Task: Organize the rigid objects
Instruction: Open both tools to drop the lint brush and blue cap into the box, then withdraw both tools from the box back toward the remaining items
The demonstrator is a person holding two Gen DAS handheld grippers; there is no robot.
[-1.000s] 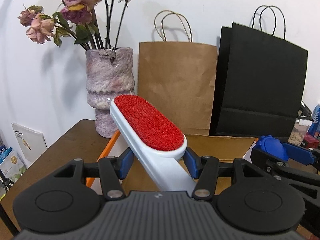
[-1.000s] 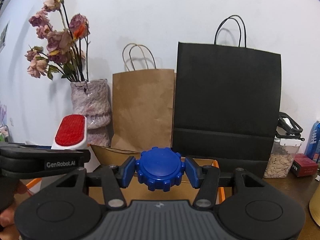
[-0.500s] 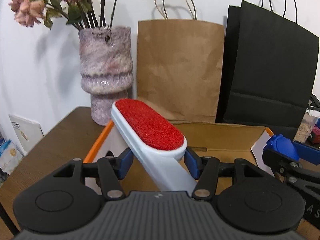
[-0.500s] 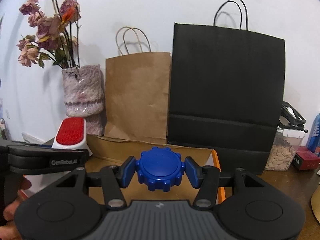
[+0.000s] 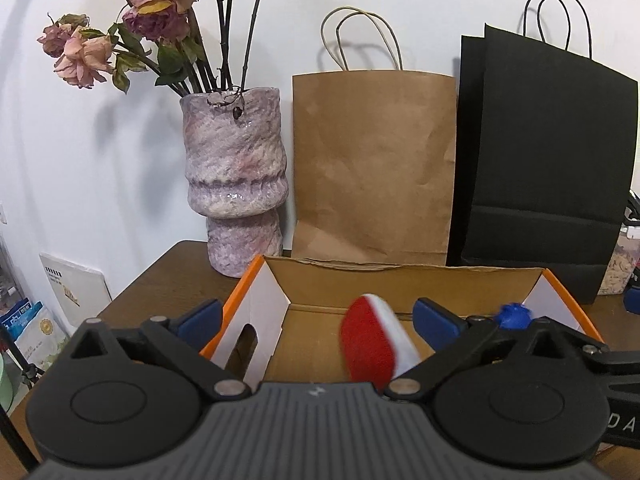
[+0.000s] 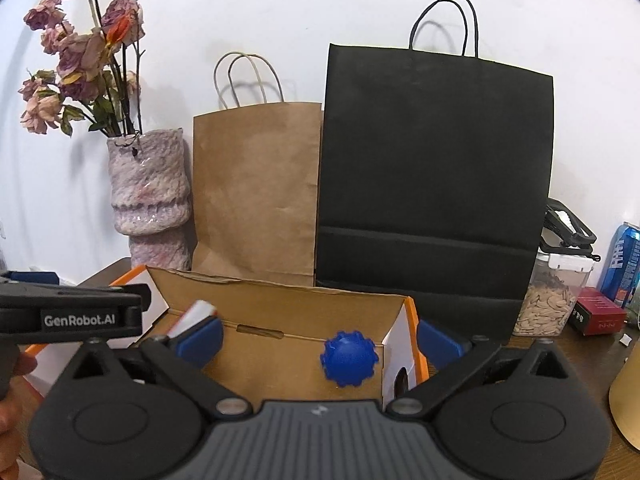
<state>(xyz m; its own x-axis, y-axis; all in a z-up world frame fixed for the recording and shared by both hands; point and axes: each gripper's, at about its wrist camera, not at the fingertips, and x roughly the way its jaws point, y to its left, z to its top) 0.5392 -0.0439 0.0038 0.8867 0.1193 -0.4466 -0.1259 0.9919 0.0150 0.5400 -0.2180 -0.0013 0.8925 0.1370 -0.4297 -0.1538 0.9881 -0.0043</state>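
Left hand-held gripper [image 5: 316, 322] and right hand-held gripper [image 6: 318, 338] both spread apart, empty, above open orange-edged cardboard box [image 5: 400, 280]. Red-faced white plastic lint brush [image 5: 376, 346] and blue ridged plastic knob [image 6: 349, 358] inside box; both probably light, stiff; regrip by brush handle, knob rim.

- Purple vase [image 5: 236, 176] of dried roses [image 5: 132, 28], against the wall.
- Brown paper bag [image 5: 374, 168], beside the black paper bag [image 6: 434, 168].
- Clear jar [image 6: 548, 300], perhaps seeds.
- Blue can [image 6: 622, 264].

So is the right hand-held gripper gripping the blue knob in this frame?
No: the right hand-held gripper is open, and the blue knob sits loose inside the cardboard box.
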